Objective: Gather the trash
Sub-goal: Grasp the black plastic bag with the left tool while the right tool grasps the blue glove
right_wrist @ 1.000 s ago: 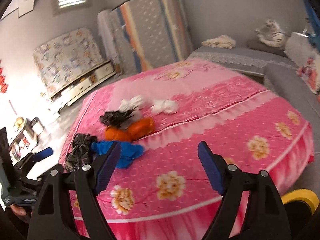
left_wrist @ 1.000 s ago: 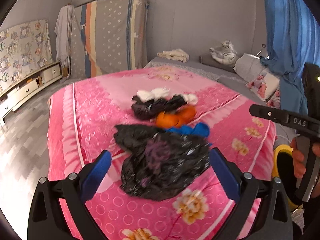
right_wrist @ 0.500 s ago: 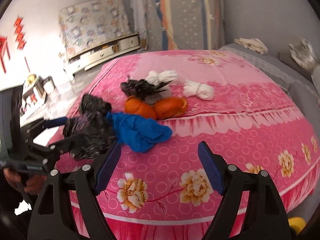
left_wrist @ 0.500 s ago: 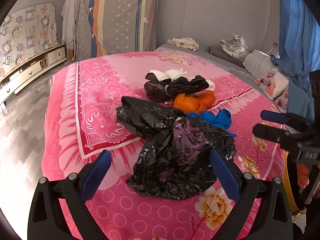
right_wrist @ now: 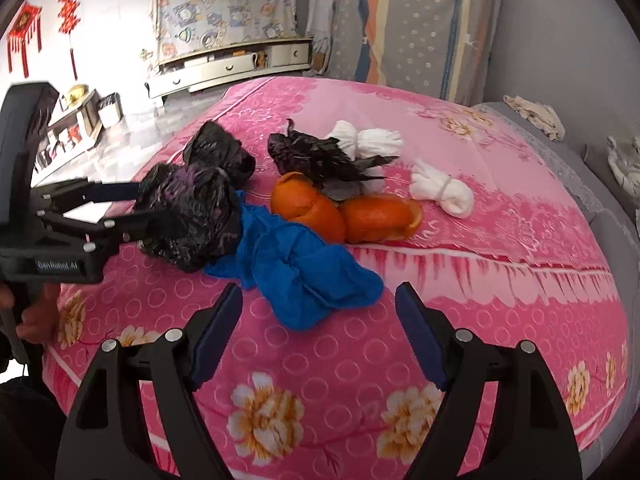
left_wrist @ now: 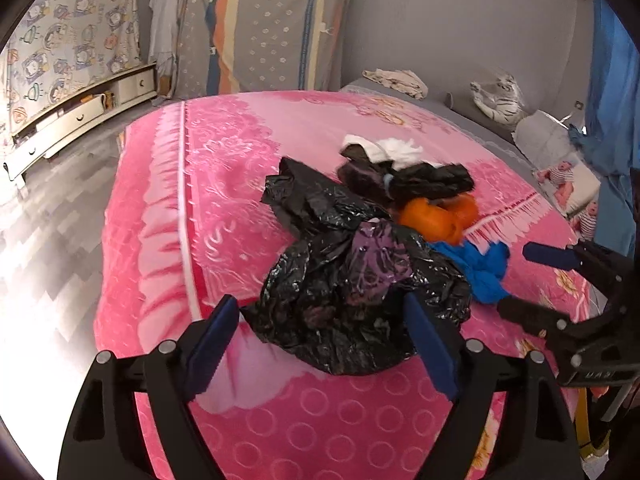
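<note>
Trash sits in a loose cluster on the bed [right_wrist: 500, 248], nearer its front edge than the far end, toward the front-left corner in the right wrist view. Black bag [left_wrist: 352, 292] is thin crinkly glossy film, crumpled, likely near weightless and slippery; best taken by a bunched fold on its near side, since a shallow pinch could slide off. Left tongs [left_wrist: 320, 340] straddle that near side, jaws closing, film between them but pads not visibly pressing yet. Blue glove [right_wrist: 304, 276] looks like a soft limp wad, touching the black bag's right side; should compress easily, take it at the thickest knot in the middle. Right tongs [right_wrist: 320, 320] hang released just in front of it, nothing between the fingers. Orange peels [right_wrist: 344, 212], two curled cups, semi-stiff, could crack or tear if squeezed hard; they lie just behind the glove. Dark crumpled film [right_wrist: 320, 160] rests on the peels' far side, spiky and light. Two white tied bundles [right_wrist: 400, 168], soft, rubber-banded, lie furthest back. Bedspread is pink quilted fabric with flower and ring print, yielding, so pressing down will sink things. Yellow rim [left_wrist: 580, 420] shows past the bed's right edge in the left wrist view; cannot tell what it is.
</note>
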`<state>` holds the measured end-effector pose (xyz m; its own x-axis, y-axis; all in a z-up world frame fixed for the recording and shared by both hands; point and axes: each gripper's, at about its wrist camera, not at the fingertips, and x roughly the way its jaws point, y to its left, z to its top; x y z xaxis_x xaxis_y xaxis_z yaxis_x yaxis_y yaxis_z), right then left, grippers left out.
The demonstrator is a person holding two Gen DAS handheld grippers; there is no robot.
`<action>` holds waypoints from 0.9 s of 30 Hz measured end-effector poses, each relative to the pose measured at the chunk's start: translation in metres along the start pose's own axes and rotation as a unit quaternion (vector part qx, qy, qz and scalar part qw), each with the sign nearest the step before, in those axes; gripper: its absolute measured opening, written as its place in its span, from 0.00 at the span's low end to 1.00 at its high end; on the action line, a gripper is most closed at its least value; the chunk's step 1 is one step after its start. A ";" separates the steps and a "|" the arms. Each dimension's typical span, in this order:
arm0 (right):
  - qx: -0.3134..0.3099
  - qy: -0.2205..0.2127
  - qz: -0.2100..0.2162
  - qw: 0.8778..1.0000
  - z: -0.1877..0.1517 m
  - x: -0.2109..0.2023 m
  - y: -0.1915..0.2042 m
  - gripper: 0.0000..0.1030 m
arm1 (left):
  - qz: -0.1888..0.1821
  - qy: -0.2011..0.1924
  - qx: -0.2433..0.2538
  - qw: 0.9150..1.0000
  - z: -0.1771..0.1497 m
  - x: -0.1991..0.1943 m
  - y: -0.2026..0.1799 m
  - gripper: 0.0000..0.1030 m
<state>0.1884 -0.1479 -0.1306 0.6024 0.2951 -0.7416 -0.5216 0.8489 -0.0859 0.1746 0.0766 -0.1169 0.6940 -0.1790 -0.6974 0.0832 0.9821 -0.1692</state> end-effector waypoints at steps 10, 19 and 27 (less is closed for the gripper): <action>-0.022 0.038 0.006 0.999 0.016 0.039 0.009 0.47 | 0.018 0.003 -0.029 0.999 0.024 0.015 0.022 0.62; -0.022 0.031 0.012 0.999 0.021 0.044 0.011 0.21 | 0.007 0.013 -0.037 0.999 0.037 0.022 0.026 0.20; 0.055 0.013 -0.032 0.998 0.026 0.032 -0.029 0.19 | 0.009 -0.002 -0.034 0.999 0.038 0.011 0.025 0.04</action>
<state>0.2386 -0.1512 -0.1347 0.6158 0.2289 -0.7539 -0.4120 0.9092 -0.0606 0.2115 0.1013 -0.1019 0.6975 -0.1612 -0.6982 0.0228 0.9789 -0.2032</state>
